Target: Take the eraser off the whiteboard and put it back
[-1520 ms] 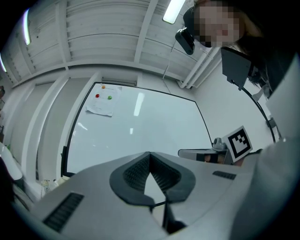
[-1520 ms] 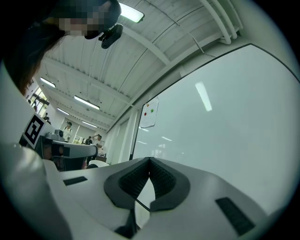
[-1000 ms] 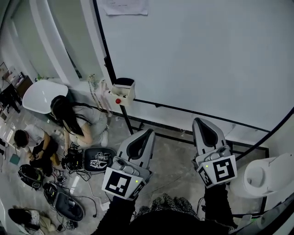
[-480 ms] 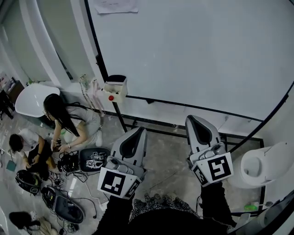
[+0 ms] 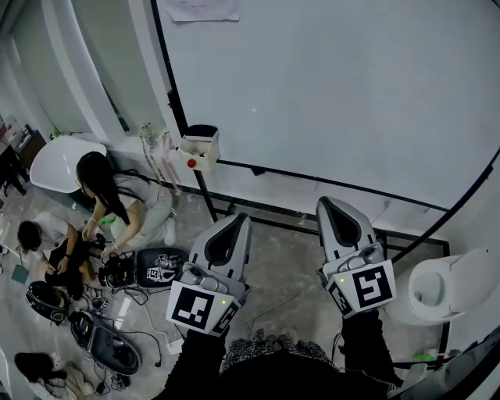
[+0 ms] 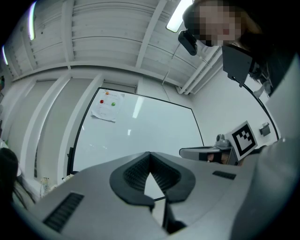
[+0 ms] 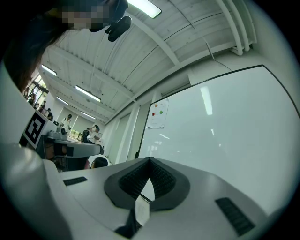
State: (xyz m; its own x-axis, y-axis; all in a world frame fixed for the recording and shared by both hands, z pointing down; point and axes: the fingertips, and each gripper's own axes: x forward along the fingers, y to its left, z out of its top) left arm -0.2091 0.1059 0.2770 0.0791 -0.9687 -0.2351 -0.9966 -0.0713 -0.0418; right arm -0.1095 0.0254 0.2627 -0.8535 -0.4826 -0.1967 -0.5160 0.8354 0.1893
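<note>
A pale floor and a white wall fill the head view, and a large whiteboard (image 5: pixel 328 86) in a thin black frame stands ahead of me. A sheet of paper (image 5: pixel 201 9) is stuck at the board's top left corner; the gripper views show a red dot and a green dot on it. At the board's lower left corner a small white box (image 5: pixel 199 150) with a red dot on its front hangs by the frame. A dark block (image 5: pixel 201 130) sits on top of it. From here I cannot tell whether that block is the eraser.

My left gripper (image 5: pixel 238 220) points toward the board's lower edge, short of it and touching nothing. In its own view the two ribbed pads meet at the tips and nothing lies between them, so it is closed and empty. My right gripper (image 5: pixel 332 205) lies beside it, near the board's lower right corner, also clear of the board. Its jaws are pressed together too, with only the board visible past them.

Off the board's left edge, two people (image 5: pixel 117 195) crouch on the floor among open cases (image 5: pixel 156 269) and cables. A white rounded chair (image 5: pixel 66 160) stands behind them.
</note>
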